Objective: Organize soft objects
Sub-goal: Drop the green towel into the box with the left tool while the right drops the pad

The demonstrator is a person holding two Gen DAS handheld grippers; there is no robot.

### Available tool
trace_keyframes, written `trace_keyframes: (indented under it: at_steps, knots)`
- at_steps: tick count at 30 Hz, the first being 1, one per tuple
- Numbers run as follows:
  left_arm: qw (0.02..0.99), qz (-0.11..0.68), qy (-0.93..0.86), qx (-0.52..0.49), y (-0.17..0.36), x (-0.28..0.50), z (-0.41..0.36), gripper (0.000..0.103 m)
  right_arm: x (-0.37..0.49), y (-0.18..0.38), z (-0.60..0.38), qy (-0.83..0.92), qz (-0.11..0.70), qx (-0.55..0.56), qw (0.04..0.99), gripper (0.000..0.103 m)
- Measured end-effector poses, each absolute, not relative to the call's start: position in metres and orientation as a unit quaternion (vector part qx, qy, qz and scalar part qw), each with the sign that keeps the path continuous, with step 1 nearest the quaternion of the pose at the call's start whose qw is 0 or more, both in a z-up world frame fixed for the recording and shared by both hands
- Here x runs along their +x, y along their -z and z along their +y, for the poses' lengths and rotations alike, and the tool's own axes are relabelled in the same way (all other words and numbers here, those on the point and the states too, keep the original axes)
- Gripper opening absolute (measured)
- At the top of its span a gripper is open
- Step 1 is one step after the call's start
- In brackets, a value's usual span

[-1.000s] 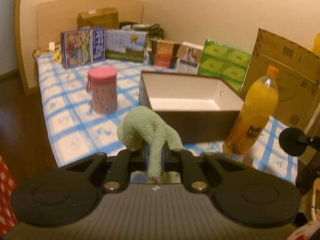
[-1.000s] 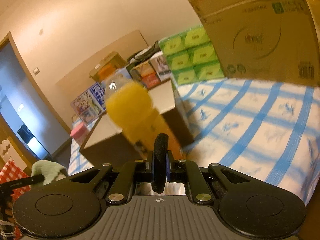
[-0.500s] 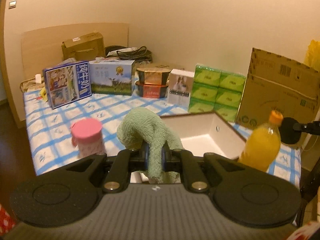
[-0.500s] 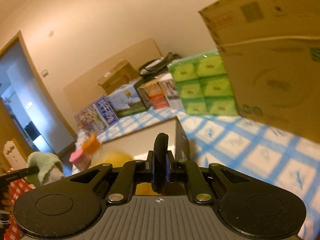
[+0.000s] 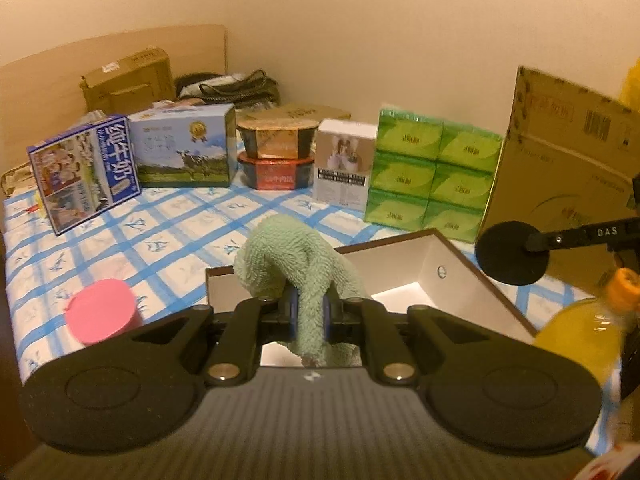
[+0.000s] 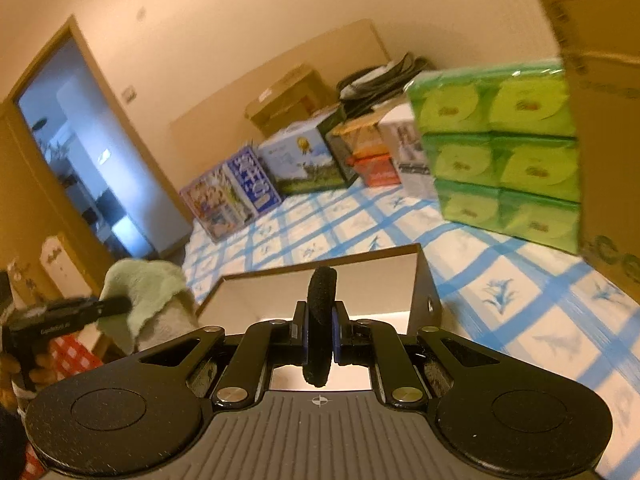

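Both claws have travelled toward the open box (image 5: pixel 452 276), which now sits right under their tips. The left claw (image 5: pixel 308 316) is clamped on the green towel (image 5: pixel 292 256), held over the box's near edge. The right claw (image 6: pixel 319 336) pinches a flat black disc (image 6: pixel 320 320), possibly foam, above the box. The orange bottle (image 5: pixel 580 332) stands blurred just beside it on the checked bedsheet (image 5: pixel 168 236).
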State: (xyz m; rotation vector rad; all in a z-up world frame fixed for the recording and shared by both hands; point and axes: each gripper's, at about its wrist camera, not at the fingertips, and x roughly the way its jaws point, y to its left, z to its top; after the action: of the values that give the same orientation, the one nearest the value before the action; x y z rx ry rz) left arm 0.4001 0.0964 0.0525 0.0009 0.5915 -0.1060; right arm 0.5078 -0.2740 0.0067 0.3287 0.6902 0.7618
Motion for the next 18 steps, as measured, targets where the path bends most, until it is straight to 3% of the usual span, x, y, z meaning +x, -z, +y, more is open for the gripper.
trace_keyframes:
  at_steps: [4, 6, 7, 8, 14, 16, 18]
  knots:
    - [0.949, 0.309, 0.058, 0.010, -0.031, 0.427, 0.092, 0.011, 0.531, 0.014, -0.255, -0.378, 0.335, 0.140, 0.852, 0.011]
    - [0.946, 0.318, 0.060, 0.012, -0.020, 0.437, 0.091, 0.011, 0.543, 0.026, -0.247, -0.386, 0.343, 0.147, 0.844, 0.022]
    - [0.945, 0.322, 0.060, 0.013, -0.014, 0.441, 0.091, 0.011, 0.548, 0.031, -0.243, -0.382, 0.348, 0.151, 0.843, 0.051]
    - [0.943, 0.327, 0.060, 0.013, -0.009, 0.445, 0.090, 0.011, 0.552, 0.035, -0.241, -0.376, 0.348, 0.150, 0.845, 0.069]
    - [0.937, 0.342, 0.064, 0.020, 0.009, 0.456, 0.091, 0.012, 0.557, 0.043, -0.237, -0.364, 0.353, 0.132, 0.852, 0.069]
    - [0.937, 0.343, 0.064, 0.022, 0.010, 0.459, 0.091, 0.019, 0.555, 0.044, -0.239, -0.354, 0.355, 0.120, 0.857, 0.069]
    - [0.937, 0.342, 0.057, 0.028, 0.009, 0.460, 0.090, 0.037, 0.553, 0.044, -0.244, -0.348, 0.355, 0.114, 0.860, 0.069]
